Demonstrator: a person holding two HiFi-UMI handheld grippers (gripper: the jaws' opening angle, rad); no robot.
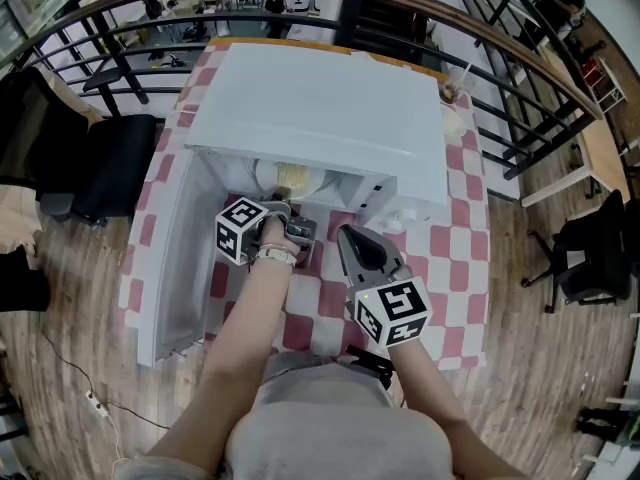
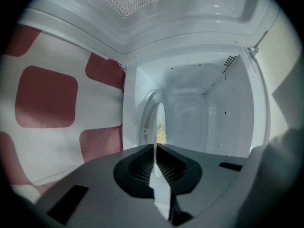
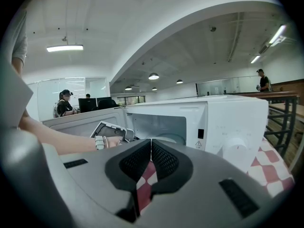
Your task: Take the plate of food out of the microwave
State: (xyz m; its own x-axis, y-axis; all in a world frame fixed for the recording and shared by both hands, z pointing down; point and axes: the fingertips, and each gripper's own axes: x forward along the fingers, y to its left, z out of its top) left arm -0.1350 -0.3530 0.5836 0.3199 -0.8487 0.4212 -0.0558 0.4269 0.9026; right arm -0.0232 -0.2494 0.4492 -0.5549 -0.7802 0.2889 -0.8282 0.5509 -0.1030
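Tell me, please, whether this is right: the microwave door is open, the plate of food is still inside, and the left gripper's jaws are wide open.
Not quite: the left gripper has its jaws closed on the rim of the plate of food, as the left gripper view shows. The microwave door is open and the plate is still inside.

A red-and-white checked cloth (image 1: pixel 455 258) covers the table. At its far right corner stands a cup (image 1: pixel 450 92) with a straw. One black chair (image 1: pixel 115 168) sits just off the left edge and another (image 1: pixel 588 253) well off the right, both on the wooden floor (image 1: pixel 545 388). A curved railing (image 1: pixel 480 26) runs beyond the far edge.
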